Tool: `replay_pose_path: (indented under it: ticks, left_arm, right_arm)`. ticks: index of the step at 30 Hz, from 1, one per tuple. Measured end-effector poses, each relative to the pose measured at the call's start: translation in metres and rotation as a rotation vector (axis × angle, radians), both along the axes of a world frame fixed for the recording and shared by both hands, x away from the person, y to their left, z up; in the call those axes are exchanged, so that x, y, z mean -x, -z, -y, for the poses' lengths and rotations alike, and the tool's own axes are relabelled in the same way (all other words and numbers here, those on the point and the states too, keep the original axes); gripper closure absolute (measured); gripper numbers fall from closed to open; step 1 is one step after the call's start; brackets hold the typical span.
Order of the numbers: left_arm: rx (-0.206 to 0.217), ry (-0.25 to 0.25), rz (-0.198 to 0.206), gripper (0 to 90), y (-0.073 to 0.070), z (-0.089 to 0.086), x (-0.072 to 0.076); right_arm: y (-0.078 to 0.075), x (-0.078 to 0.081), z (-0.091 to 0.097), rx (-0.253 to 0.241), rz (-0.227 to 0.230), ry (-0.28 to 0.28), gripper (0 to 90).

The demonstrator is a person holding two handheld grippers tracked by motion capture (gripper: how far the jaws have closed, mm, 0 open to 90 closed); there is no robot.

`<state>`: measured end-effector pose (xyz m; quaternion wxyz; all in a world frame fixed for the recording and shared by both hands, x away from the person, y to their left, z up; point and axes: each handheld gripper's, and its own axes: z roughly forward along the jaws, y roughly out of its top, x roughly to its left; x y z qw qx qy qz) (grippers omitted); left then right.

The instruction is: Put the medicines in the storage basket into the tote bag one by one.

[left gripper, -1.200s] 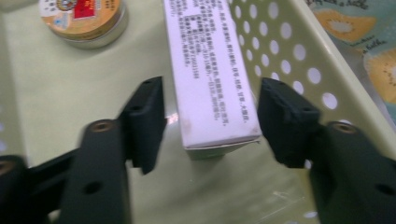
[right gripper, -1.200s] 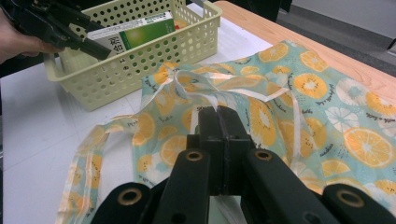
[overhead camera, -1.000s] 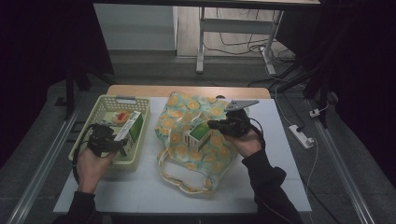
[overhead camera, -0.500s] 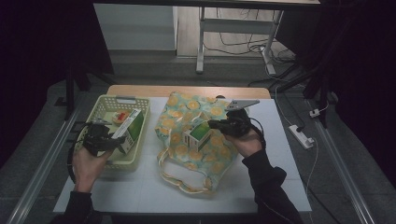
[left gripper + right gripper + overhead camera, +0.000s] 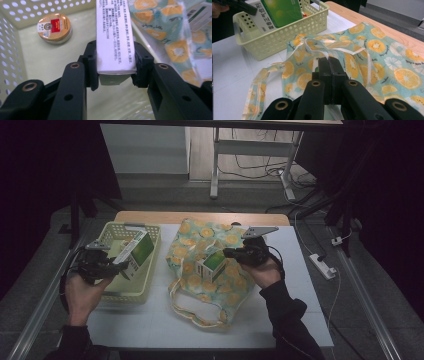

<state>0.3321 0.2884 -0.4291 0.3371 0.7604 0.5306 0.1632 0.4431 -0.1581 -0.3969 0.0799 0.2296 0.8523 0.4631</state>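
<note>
1. High view: left gripper [image 5: 121,265] holds the green-white carton [image 5: 136,252] above the basket [image 5: 150,270] at the bench's left edge. Right gripper [image 5: 231,253] sits over the fruit-print bag [image 5: 200,237], mid-bench.
2. Left gripper view: fingers [image 5: 90,65] clamped on the carton's narrow end. Judged light, stiff card; grip the flat sides. Printed text too small to read. Tin [image 5: 54,28] on the basket floor.
3. Right gripper view: fingers [image 5: 323,75] together, pinching the bag's thin, slippery film.

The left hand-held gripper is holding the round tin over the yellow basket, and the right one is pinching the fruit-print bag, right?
Not quite: the left hand-held gripper holds a white and green box, as the left gripper view shows. The round tin lies in the yellow basket. The rest is right.
</note>
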Motion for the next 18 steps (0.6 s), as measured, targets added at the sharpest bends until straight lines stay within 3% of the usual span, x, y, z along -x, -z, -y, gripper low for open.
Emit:
replay_pose_path:
  ticks: [3, 6, 10, 18]
  left_arm:
    - [-0.001, 0.012, 0.008, 62.5, -0.006, -0.001, 0.005]
    - [0.029, 0.037, 0.011, 62.6, -0.012, -0.004, 0.009]
    - [0.033, 0.062, 0.024, 62.5, -0.019, -0.004, 0.014]
    - [0.083, 0.135, 0.029, 62.5, -0.029, 0.002, 0.025]
  right_arm:
    - [0.000, 0.000, 0.000, -0.001, -0.003, 0.001, 90.0]
    - [0.000, 0.000, 0.000, -0.001, -0.002, 0.002, 90.0]
    - [-0.001, 0.000, 0.000, -0.002, -0.002, 0.002, 90.0]
    - [0.000, 0.000, 0.000, -0.005, -0.008, 0.002, 90.0]
